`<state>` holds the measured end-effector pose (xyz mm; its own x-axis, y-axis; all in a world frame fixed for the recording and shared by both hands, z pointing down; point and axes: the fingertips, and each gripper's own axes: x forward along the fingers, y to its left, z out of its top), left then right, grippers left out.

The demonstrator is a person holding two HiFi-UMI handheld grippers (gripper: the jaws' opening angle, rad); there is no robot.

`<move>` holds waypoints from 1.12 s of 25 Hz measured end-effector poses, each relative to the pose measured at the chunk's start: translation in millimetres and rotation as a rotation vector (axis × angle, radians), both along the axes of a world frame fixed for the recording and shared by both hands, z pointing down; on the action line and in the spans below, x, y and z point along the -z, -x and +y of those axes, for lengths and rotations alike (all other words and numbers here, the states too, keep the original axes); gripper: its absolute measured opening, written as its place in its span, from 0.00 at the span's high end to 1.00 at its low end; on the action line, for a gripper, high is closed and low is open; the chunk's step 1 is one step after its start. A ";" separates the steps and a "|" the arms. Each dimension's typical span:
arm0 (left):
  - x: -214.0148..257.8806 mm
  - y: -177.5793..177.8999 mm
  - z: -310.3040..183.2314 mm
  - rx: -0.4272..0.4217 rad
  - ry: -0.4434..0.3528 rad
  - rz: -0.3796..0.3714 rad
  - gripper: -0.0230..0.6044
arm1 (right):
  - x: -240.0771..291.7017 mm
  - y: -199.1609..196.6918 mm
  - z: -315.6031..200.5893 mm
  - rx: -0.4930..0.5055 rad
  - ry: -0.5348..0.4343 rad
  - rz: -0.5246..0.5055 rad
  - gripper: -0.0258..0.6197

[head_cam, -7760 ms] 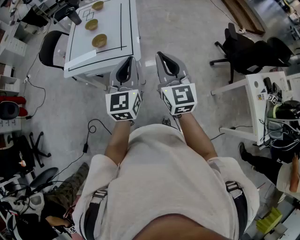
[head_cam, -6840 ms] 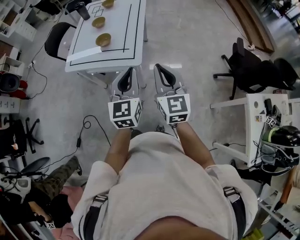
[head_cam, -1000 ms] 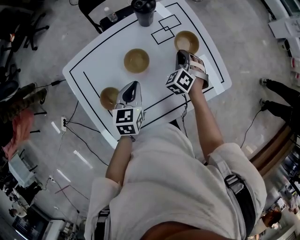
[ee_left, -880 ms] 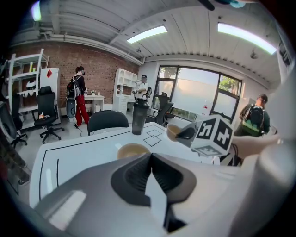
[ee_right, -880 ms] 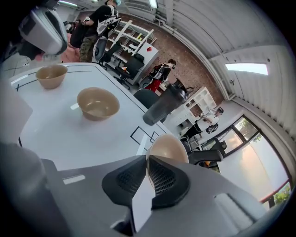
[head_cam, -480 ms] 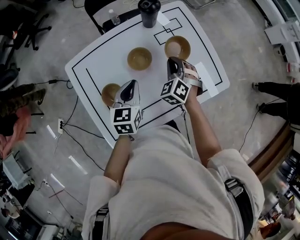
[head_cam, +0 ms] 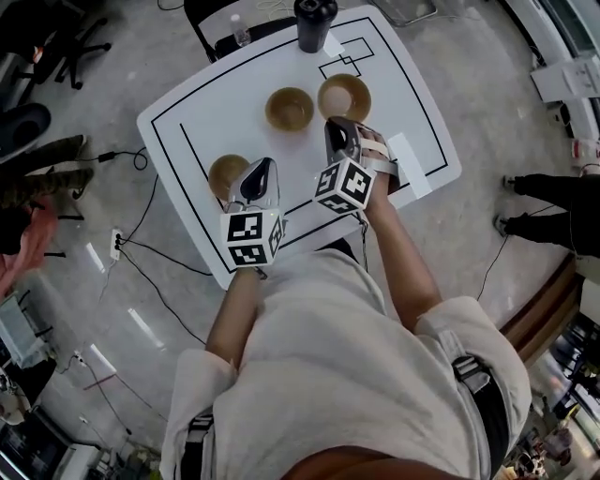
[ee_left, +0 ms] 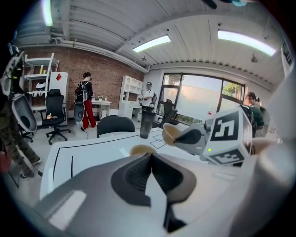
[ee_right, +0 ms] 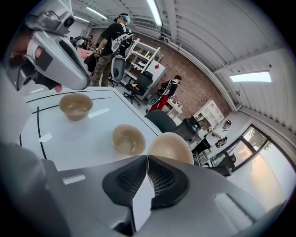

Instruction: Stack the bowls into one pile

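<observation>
On the white table (head_cam: 187, 112), the left bowl (head_cam: 225, 172) stands upright near the left near edge. The left gripper (head_cam: 260, 173) hovers just at the right of this bowl. In the left gripper view its two fingers (ee_left: 134, 173) are pressed together and nothing is between them.

The middle bowl (head_cam: 289, 109) stands upright farther in, about in the centre of the table, and nothing touches it.

Just beside it on the right is the third bowl (head_cam: 345, 94). The right gripper (head_cam: 337, 127) pinches its near rim. In the right gripper view the fingers (ee_right: 163, 180) are closed on that rim, and the bowl is tilted with its opening turned toward the gripper. The left gripper view shows the same: the bowl hangs tilted at the tip of the right gripper. The two bowls are close together, but I cannot tell if they touch.

At the far edge of the table stands a black tumbler (head_cam: 315, 19), well apart from the three bowls.
</observation>
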<state>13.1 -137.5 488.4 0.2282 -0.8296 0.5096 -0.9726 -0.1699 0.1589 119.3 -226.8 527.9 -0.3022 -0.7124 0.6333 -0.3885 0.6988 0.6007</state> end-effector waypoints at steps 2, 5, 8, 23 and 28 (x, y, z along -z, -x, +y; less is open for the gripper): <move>1.8 4.1 4.0 0.007 -0.003 -0.001 0.96 | 1.4 7.6 3.4 0.014 0.001 -0.002 0.94; 4.7 13.2 9.5 0.027 -0.003 0.000 0.96 | 4.4 21.6 7.8 0.042 0.003 -0.004 0.94; 5.7 23.5 14.6 0.046 -0.001 -0.002 0.96 | 5.2 34.3 11.0 0.063 0.005 -0.004 0.94; 2.4 60.7 30.0 0.106 0.005 -0.011 0.96 | -5.9 77.6 23.8 0.132 0.031 0.013 0.93; -0.1 69.7 31.2 0.123 0.007 -0.006 0.96 | -14.1 86.6 28.2 0.154 0.054 0.030 0.93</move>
